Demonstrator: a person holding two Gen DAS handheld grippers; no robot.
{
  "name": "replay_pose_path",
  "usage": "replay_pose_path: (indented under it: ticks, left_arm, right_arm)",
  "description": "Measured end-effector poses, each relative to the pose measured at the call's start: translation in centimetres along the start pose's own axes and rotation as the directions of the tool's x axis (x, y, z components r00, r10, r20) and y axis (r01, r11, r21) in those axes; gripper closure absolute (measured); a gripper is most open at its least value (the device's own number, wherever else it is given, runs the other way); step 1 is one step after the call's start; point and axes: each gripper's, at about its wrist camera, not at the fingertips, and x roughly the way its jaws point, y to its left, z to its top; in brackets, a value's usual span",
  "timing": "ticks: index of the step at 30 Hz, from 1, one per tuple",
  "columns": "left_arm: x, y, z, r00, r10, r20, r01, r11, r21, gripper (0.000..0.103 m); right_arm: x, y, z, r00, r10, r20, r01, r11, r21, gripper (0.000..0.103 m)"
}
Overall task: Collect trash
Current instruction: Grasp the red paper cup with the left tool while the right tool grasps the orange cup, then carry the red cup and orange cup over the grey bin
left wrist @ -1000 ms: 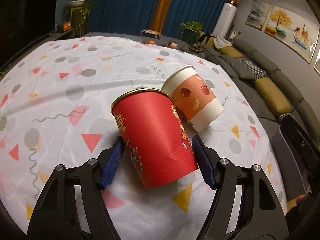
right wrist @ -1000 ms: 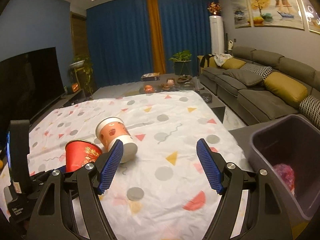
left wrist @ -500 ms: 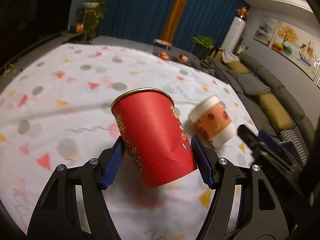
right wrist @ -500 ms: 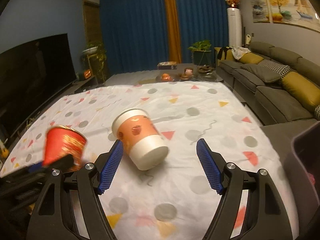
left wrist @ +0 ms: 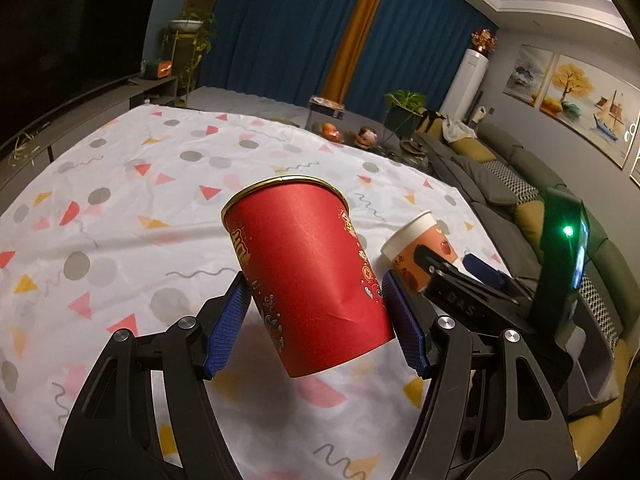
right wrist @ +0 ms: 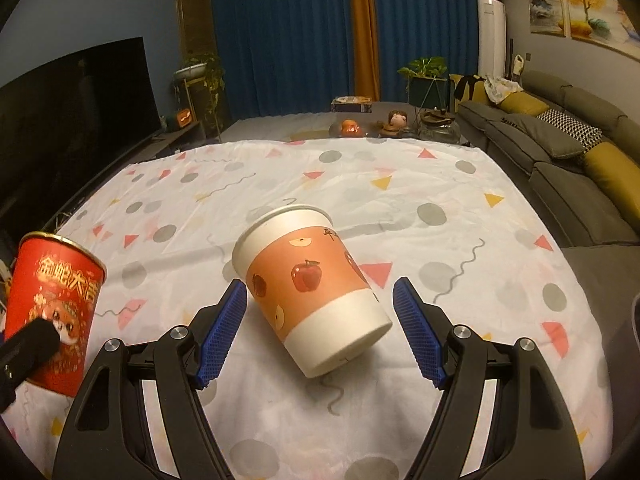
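Observation:
My left gripper point(left wrist: 316, 322) is shut on a red paper cup point(left wrist: 304, 276) with gold print and holds it above the table; the cup also shows at the left of the right wrist view point(right wrist: 52, 312). An orange and white paper cup point(right wrist: 312, 284) with apple pictures lies on its side on the patterned tablecloth point(right wrist: 400, 200). My right gripper point(right wrist: 320, 332) is open, its blue pads on either side of that cup, not touching it. The right gripper point(left wrist: 472, 280) shows at the orange cup point(left wrist: 420, 248) in the left wrist view.
A grey sofa point(right wrist: 580, 152) with yellow cushions runs along the right. A dark TV point(right wrist: 72, 100) stands at the left. A low table point(right wrist: 392, 124) with small ornaments stands behind the tablecloth. Part of a grey bin point(left wrist: 592, 360) shows at the right.
My left gripper has lifted the red cup off the table. My right gripper has moved left and forward, so its open fingers now straddle the orange cup.

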Motion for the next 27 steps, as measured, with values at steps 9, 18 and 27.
replay_pose_path:
  ticks: [9, 18, 27]
  left_arm:
    - [0.3, 0.4, -0.2, 1.0, -0.005, -0.009, 0.005, 1.0, -0.02, 0.037]
    - [0.5, 0.2, -0.4, 1.0, 0.003, -0.01, -0.003, 1.0, -0.011, 0.037]
    - [0.7, 0.2, -0.4, 1.0, -0.004, -0.009, 0.004, 1.0, -0.01, 0.037]
  right_arm:
    - [0.8, 0.4, 0.0, 1.0, 0.003, -0.029, -0.004, 1.0, -0.017, 0.037]
    - [0.0, 0.0, -0.3, 1.0, 0.013, -0.013, -0.013, 1.0, -0.003, 0.046]
    - [-1.0, -1.0, -0.8, 1.0, 0.015, -0.006, -0.015, 0.999, 0.034, 0.046]
